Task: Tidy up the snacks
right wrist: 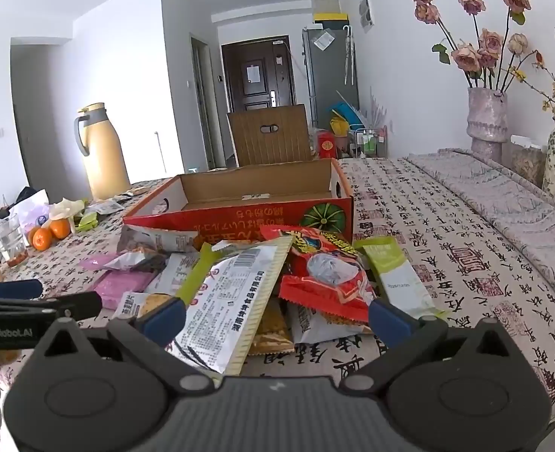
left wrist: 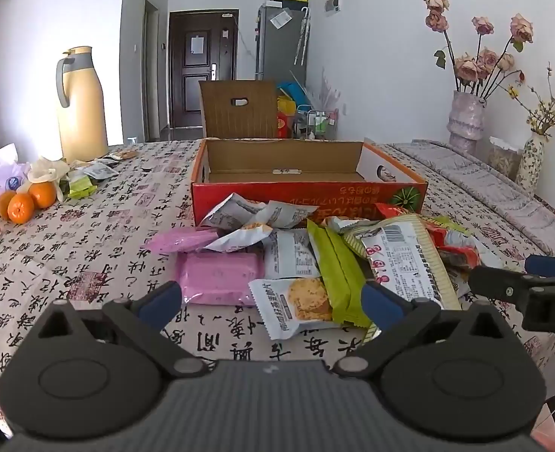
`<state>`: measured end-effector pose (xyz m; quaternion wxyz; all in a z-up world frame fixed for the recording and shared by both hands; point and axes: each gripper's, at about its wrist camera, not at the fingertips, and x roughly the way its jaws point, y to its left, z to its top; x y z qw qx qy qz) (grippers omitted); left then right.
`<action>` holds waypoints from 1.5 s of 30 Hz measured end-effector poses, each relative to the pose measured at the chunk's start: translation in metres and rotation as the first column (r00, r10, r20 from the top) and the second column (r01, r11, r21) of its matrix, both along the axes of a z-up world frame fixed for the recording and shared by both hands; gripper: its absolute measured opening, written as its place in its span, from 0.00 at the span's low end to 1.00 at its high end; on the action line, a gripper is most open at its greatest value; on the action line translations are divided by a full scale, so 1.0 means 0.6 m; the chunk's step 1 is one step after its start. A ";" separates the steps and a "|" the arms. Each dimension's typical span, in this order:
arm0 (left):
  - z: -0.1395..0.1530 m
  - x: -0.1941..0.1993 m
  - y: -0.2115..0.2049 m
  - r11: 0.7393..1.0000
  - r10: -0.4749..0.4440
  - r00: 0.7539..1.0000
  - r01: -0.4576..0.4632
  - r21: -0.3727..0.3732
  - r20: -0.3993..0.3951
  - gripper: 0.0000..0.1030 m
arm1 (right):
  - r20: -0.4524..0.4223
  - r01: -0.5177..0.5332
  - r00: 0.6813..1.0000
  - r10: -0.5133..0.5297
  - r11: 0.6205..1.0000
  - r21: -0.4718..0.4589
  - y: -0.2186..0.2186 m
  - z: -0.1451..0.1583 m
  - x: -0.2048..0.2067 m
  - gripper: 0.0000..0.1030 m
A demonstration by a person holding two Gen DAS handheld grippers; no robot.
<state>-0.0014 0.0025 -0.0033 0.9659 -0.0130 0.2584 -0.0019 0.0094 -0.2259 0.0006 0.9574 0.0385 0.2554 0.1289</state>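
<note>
- Your left tool (left wrist: 271, 303) hangs released, its blue pads spread wide and gripping nothing; a cookie packet (left wrist: 296, 307) lies on the desk (left wrist: 89, 248) between them.
- Your right tool (right wrist: 277, 318) is just as slack, pads apart over a large white striped packet (right wrist: 236, 293), not pinching it.
- Just ahead sits the snack pile (left wrist: 315, 248): a pink packet (left wrist: 217, 277) at the left, a green packet (left wrist: 335, 267) in the middle, a red packet (right wrist: 326, 275) at the right.
- Behind the pile and touching it stands the open red cardboard box (left wrist: 307, 173), nothing visible inside.
- Far left are oranges (left wrist: 25, 201) and a tan thermos jug (left wrist: 81, 105).
- Far right, vases of dried flowers (left wrist: 465, 116) stand by the wall.
</note>
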 end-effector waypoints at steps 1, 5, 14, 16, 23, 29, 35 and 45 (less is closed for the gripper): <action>-0.001 0.000 0.001 1.000 0.001 1.000 -0.001 -0.002 -0.001 1.00 | -0.002 0.000 1.000 0.000 1.000 0.001 0.000 0.000 0.000 1.00; -0.003 -0.001 0.005 1.000 0.002 1.000 -0.002 -0.006 -0.004 1.00 | -0.008 -0.001 1.000 0.001 1.000 0.003 0.001 -0.002 0.002 1.00; -0.005 -0.001 0.005 1.000 0.002 1.000 -0.002 -0.008 -0.005 1.00 | -0.012 -0.001 1.000 0.001 1.000 0.003 0.002 -0.005 0.003 1.00; -0.005 -0.001 0.004 1.000 0.002 1.000 -0.002 -0.006 -0.004 1.00 | -0.012 -0.002 1.000 0.002 1.000 0.003 0.002 -0.005 0.002 1.00; -0.004 -0.001 0.005 1.000 0.001 1.000 -0.001 -0.007 -0.004 1.00 | -0.013 -0.002 1.000 0.002 1.000 0.003 0.001 -0.005 0.003 1.00; -0.004 -0.001 0.005 1.000 0.001 1.000 -0.001 -0.007 -0.004 1.00 | -0.014 -0.002 1.000 0.002 1.000 0.003 0.001 -0.005 0.003 1.00; -0.004 -0.001 0.004 1.000 0.002 1.000 -0.002 -0.008 -0.004 1.00 | -0.014 -0.002 1.000 0.002 1.000 0.003 0.002 -0.006 0.003 1.00; -0.004 -0.003 0.004 1.000 0.002 1.000 -0.002 -0.015 -0.006 1.00 | -0.015 -0.003 1.000 0.003 1.000 0.002 0.002 -0.007 0.002 1.00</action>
